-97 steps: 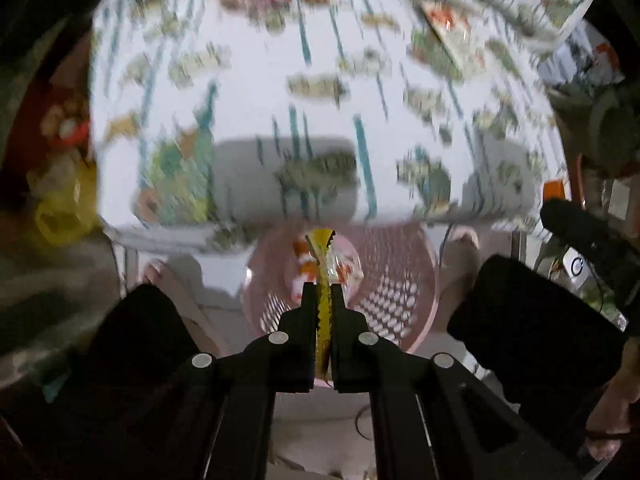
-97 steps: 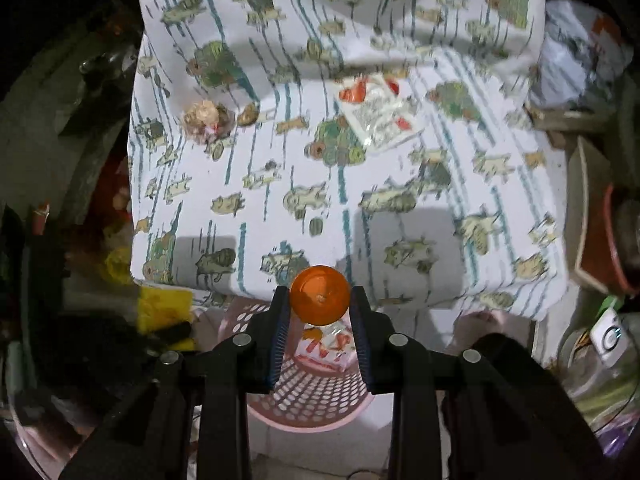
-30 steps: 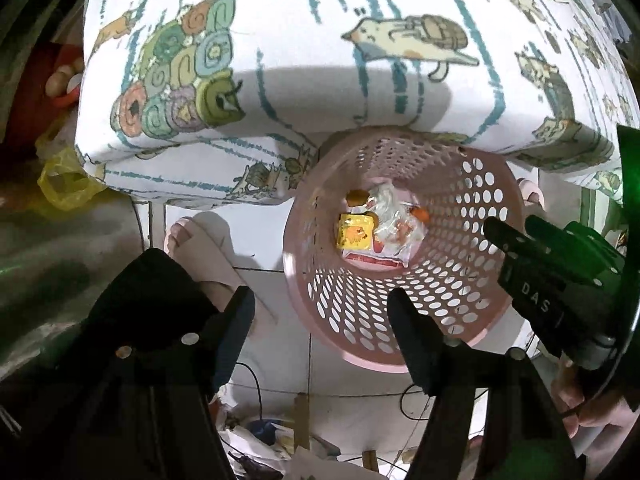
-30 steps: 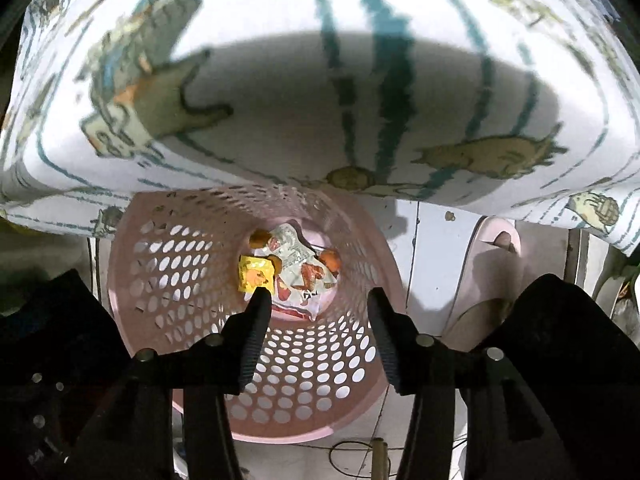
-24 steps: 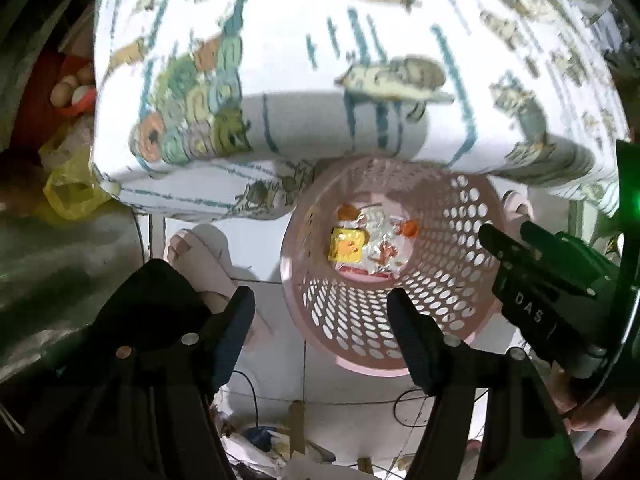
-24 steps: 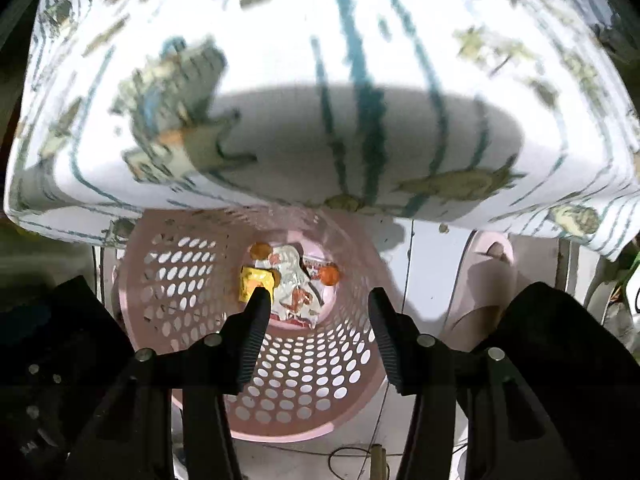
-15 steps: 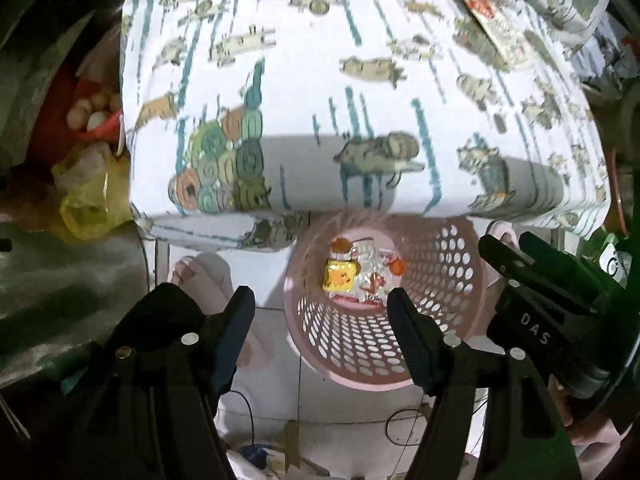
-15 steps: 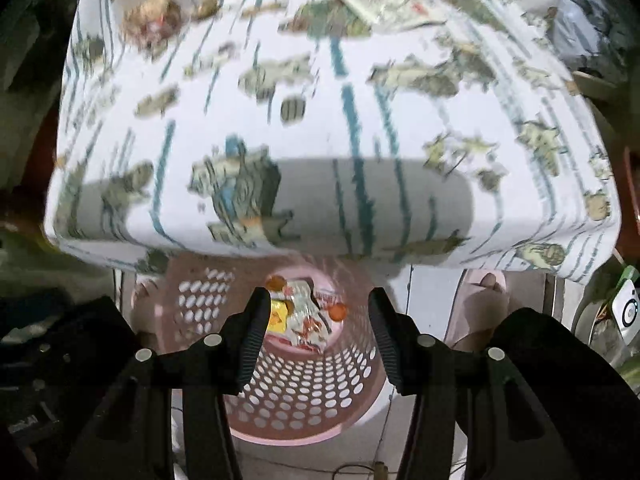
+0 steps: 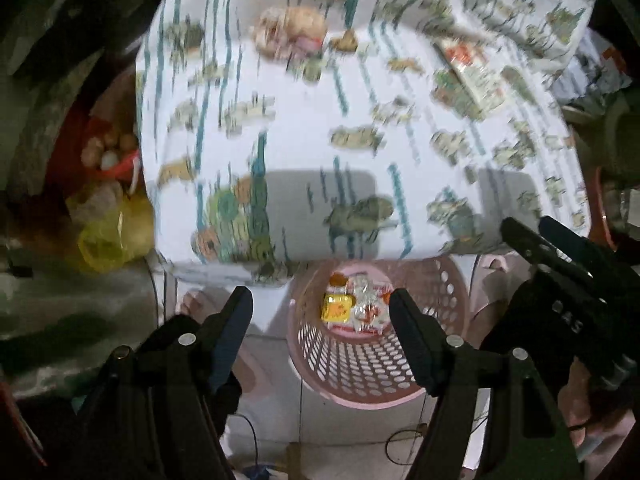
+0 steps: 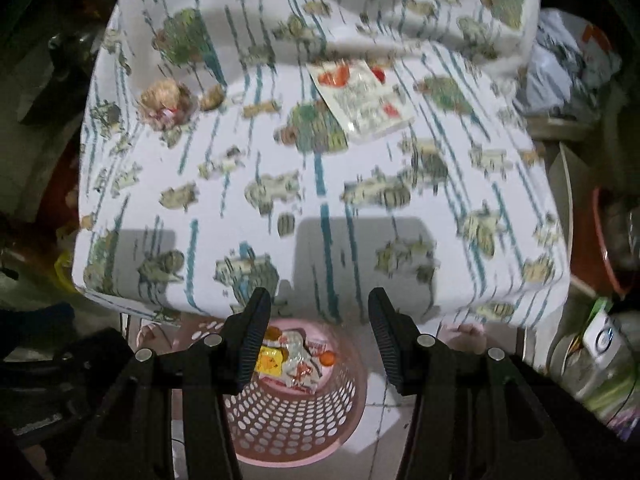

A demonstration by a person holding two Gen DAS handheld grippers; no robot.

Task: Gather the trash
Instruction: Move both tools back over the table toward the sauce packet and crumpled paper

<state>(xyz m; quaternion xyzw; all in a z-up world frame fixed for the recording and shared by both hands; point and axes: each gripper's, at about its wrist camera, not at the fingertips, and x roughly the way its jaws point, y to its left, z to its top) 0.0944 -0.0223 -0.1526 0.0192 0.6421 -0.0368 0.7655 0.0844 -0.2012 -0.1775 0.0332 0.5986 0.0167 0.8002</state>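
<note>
Pink perforated plastic forms the basket standing on the tiled floor, tucked partly under the near edge of the table, and it shows in both wrist views below the fingers. At its bottom lie a yellow packet, crumpled clear-and-red wrappers and a small orange ball, all touching one another. The left gripper points down over the basket with its jaws spread wide and nothing between them; the right gripper hangs over the basket too, jaws parted and empty, and its black body also shows at the right edge of the left wrist view. The table is covered by a white tablecloth printed with teal stripes and cartoon animals. Trash remains on the cloth, well apart from the basket: a flat white packet with red print toward the far right, and toward the far left a crumpled brownish wrapper with a small brown scrap just beside it. A yellow plastic bag sits on the floor left of the table
</note>
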